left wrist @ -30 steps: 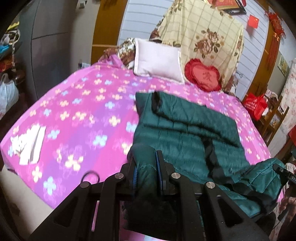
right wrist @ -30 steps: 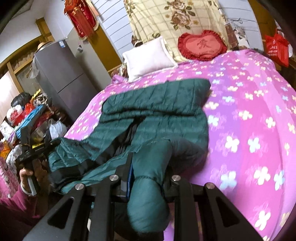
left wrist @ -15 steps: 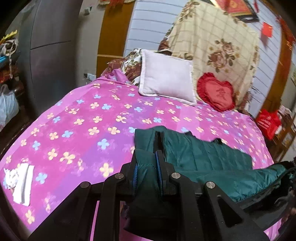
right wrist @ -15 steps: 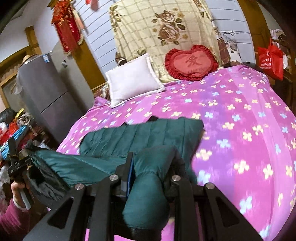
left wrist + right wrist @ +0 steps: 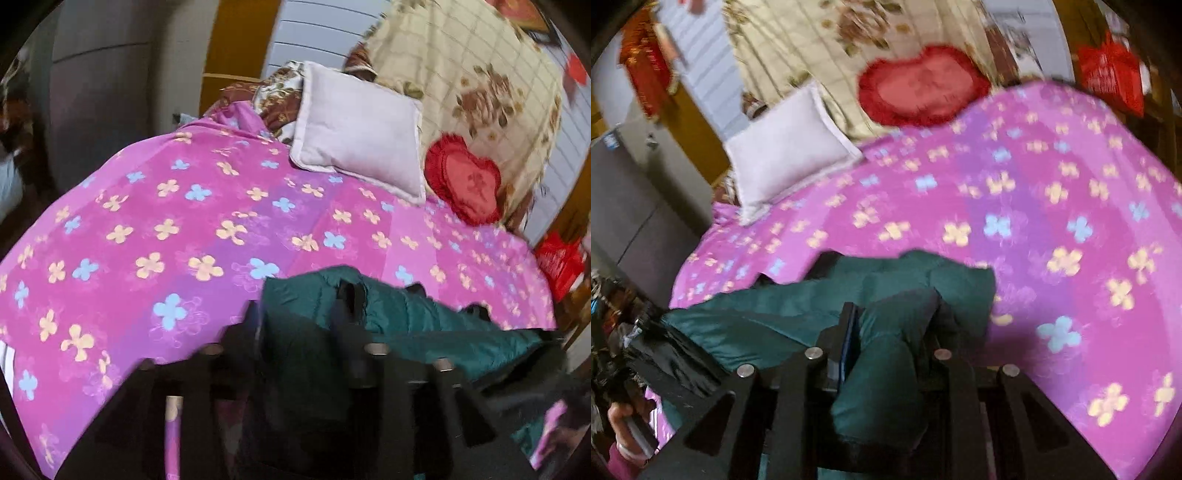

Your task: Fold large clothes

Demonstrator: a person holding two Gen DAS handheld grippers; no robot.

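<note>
A dark green padded jacket (image 5: 406, 314) lies on the pink flowered bed (image 5: 184, 240), its near part doubled over toward the pillows. My left gripper (image 5: 301, 317) sits at the jacket's left edge. Its jaws are opening and stand wider apart, with green fabric still between them. My right gripper (image 5: 894, 306) is shut on a bunched fold of the jacket (image 5: 775, 314) at its right edge, over the bed (image 5: 1052, 221). In the right wrist view a hand (image 5: 624, 417) at the lower left holds the other gripper. Both views are blurred by motion.
A white pillow (image 5: 358, 129) and a red heart cushion (image 5: 465, 181) rest at the head of the bed against a flowered quilt. A grey cabinet (image 5: 628, 206) stands left of the bed. A red bag (image 5: 1112, 74) hangs beyond the right side.
Both grippers carried the jacket's near edge forward toward the pillows, folding it over itself. Less of the jacket shows now. The left jaws have spread apart; the right ones stay clamped.
</note>
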